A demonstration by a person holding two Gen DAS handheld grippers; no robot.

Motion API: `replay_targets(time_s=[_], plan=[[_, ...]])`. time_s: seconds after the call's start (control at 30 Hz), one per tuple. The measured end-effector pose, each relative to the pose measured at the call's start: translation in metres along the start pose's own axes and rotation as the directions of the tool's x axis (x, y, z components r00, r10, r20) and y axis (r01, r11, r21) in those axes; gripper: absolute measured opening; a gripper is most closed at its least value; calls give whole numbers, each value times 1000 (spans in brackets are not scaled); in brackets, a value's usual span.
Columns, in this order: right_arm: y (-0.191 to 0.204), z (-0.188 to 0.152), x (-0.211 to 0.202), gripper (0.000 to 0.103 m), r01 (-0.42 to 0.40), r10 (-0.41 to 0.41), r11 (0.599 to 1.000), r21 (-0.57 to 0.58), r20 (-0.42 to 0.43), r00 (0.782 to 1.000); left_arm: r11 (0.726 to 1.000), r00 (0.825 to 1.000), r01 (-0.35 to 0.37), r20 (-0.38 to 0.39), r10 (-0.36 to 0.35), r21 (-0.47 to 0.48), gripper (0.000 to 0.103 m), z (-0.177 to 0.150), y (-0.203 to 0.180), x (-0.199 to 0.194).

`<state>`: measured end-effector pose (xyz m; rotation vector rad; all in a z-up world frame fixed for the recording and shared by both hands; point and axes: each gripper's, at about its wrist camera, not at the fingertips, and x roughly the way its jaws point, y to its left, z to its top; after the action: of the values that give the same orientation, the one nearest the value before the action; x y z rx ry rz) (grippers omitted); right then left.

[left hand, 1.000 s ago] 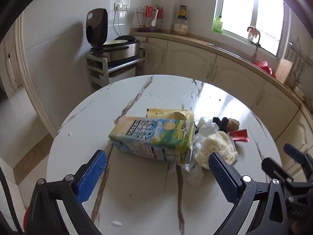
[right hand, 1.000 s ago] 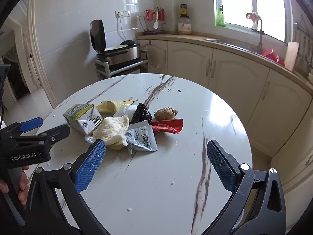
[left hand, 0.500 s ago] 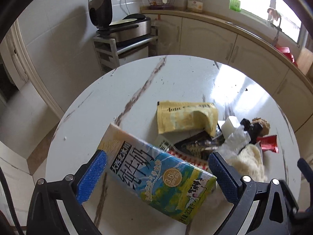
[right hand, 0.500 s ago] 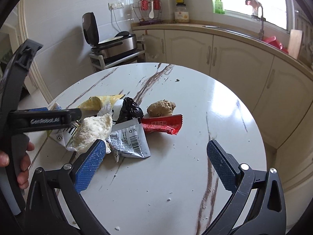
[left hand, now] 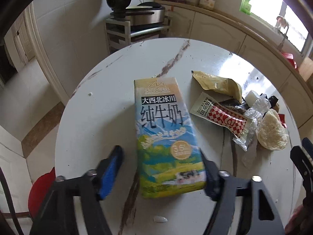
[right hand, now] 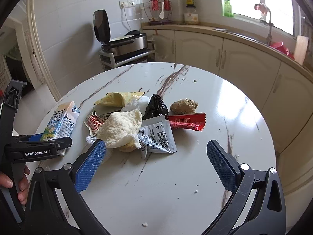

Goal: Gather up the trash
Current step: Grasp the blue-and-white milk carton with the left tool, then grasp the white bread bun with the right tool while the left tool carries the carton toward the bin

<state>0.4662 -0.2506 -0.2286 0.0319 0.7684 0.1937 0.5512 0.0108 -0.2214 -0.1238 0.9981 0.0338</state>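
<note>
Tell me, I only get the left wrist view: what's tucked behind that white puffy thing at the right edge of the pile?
Observer: A brown lump, lying just beyond a red wrapper.
Operator: Is the other hand-held gripper carrying anything?
Observer: No. The right hand-held gripper is open and empty, hovering over the table in front of the pile.
Operator: Any trash nearest it?
Observer: A silver wrapper with a barcode, tucked partly under the white puffy piece.
</note>
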Motion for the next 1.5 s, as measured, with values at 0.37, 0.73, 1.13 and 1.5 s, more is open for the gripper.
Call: replay_targets(time_s=[0.37, 0.73, 1.13, 1.5], plan=[[36, 17, 38, 103, -31, 29, 998, -62, -29, 999, 993, 988, 114, 109, -113, -3, 45, -19, 42, -22], [24, 6, 24, 51, -191, 190, 982, -3, -23, 981, 981, 971, 189, 137, -194, 49, 45, -40, 39, -65], [-63, -18, -103, 50, -206, 188, 975, 85, 179, 966, 940, 935, 262, 184, -304, 220, 45, -78, -39, -140], [-222, -106, -176, 51, 21, -95, 946, 324, 212, 973, 787, 886, 413, -1, -464, 459, 45, -120, -217, -163]])
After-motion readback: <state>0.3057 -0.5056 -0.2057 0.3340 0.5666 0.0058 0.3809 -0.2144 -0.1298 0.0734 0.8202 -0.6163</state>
